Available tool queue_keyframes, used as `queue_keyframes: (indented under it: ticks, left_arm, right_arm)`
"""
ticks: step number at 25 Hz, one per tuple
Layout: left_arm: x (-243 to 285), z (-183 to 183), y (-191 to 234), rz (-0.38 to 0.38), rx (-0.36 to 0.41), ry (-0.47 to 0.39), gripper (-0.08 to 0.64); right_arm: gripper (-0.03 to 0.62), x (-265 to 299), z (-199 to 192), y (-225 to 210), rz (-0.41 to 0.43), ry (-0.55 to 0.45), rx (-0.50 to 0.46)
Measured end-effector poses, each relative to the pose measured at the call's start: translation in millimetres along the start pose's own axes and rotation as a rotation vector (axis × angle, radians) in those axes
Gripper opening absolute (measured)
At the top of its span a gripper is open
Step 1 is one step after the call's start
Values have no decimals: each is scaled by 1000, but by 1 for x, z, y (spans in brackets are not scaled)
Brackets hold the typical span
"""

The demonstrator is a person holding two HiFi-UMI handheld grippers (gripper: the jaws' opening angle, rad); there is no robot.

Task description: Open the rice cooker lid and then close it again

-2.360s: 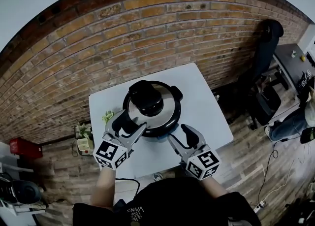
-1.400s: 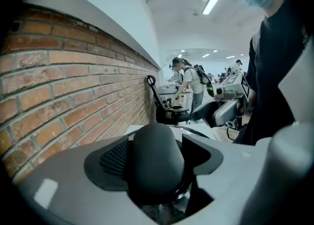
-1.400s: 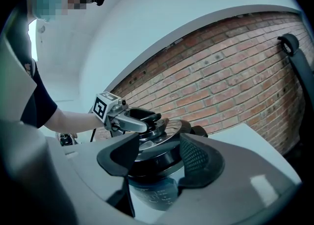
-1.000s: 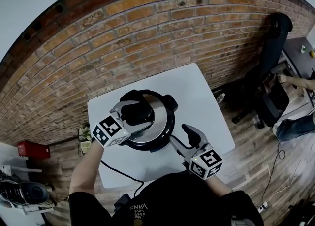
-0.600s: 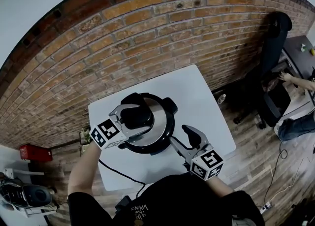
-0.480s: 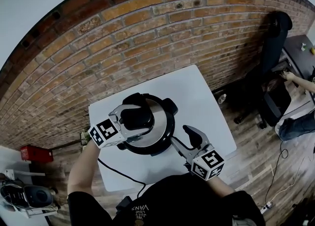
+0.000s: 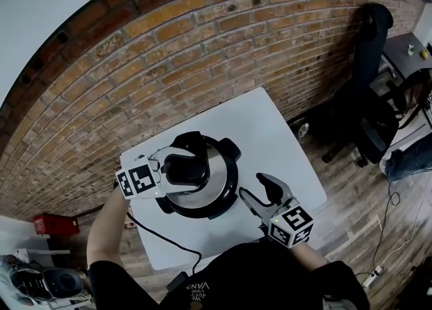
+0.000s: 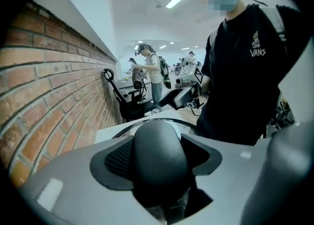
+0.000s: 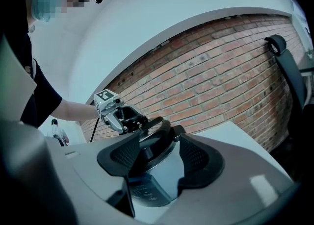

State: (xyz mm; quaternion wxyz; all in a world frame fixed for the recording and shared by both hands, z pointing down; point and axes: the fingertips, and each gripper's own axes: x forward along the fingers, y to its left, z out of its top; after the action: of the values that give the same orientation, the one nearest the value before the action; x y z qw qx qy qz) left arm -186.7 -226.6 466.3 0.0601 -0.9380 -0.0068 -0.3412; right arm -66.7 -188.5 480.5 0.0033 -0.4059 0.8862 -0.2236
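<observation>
Black handle clamped: opening step in hand.
Nearest, right gripper [image 7: 253, 186] gaping and empty before rice cooker [image 7: 219, 200], panel facing the person. Beyond, left gripper [image 7: 177, 169] clamped on lid handle [image 7: 189, 167], handle lengthwise between jaws; lid [image 7: 214, 170] tipped off level. All on white table [image 7: 270, 126] by brick wall [image 7: 202, 52]. Next, likely: steady upward lift.

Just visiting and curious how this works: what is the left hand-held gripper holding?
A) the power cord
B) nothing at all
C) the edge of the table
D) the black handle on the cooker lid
D: in the left gripper view the black handle fills the gap between the jaws of the left hand-held gripper, which close on it from both sides.
</observation>
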Motion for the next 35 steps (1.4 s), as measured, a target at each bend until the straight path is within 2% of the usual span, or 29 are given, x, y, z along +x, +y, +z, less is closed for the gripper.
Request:
queue_keyframes:
  ticks: [2, 9, 14, 18, 23, 28, 30, 33, 35]
  left_arm:
    - [0, 0, -1, -22, 9, 6, 305]
    - [-1, 1, 0, 4, -11, -11, 296]
    - [-9, 8, 5, 13, -69, -26, 290]
    - [-25, 12, 14, 75, -122, -59, 290]
    - [-62, 26, 24, 208, -191, -167, 290]
    - [-112, 27, 26, 353, -339, -286, 288]
    - [-135, 18, 26, 422, -447, -372, 287]
    - [-169, -6, 18, 501, -663, -556, 287]
    - [-187, -22, 6, 553, -745, -651, 285]
  right_arm:
    - [247, -1, -1, 0, -6, -1, 5]
    - [247, -3, -1, 5, -3, -2, 13]
    - [247, -7, 4, 6, -4, -22, 18]
    - [247, -9, 9, 9, -7, -37, 26]
    - [247, -9, 16, 16, 14, -58, 24]
    - [247, -9, 25, 28, 42, -73, 18]
    - [247, -9, 27, 31, 49, -80, 20]
    - [247, -10, 27, 36, 56, -93, 29]
    - [247, -9, 28, 40, 64, -93, 29]
